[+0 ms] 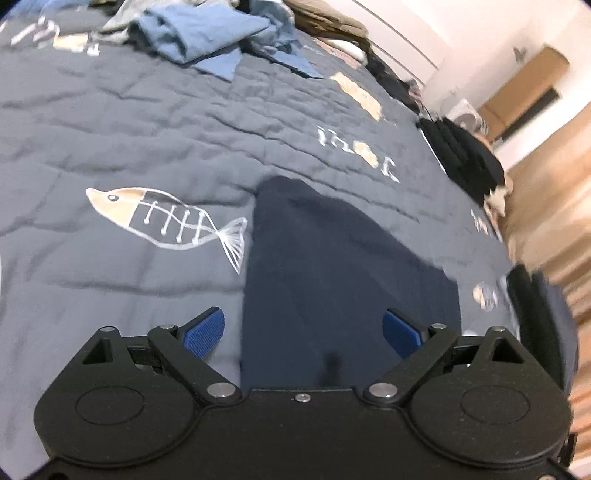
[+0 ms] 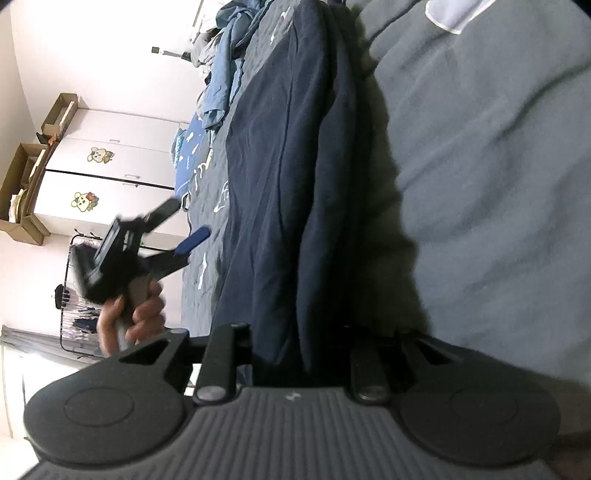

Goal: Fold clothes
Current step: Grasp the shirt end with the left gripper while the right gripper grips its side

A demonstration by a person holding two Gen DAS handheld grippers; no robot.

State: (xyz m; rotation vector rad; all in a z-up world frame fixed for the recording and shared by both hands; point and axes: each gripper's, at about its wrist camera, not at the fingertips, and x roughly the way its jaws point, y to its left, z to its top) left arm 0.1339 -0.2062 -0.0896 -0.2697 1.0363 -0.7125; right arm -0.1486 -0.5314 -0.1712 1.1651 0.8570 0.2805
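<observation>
Navy garment laid out on a grey fish-print quilt, one gripper spread above it, the other tight against its near edge.

The left gripper [image 1: 303, 332] hangs with its blue pads [image 1: 205, 332] spread wide apart and nothing between them; the dark navy garment [image 1: 332, 266] lies flat on the quilt [image 1: 129, 129] under it, its near end cut off by the gripper body. In the right wrist view the garment [image 2: 288, 166] runs away in a long folded strip, and the right gripper [image 2: 295, 369] sits right at its near edge (fingertips hidden in cloth and shadow, so I cannot tell whether it pinches). A hand [image 2: 140, 314] grips the left gripper's handle, blurred. A heap of light blue clothes [image 1: 207, 33] lies at the far end of the bed.
</observation>
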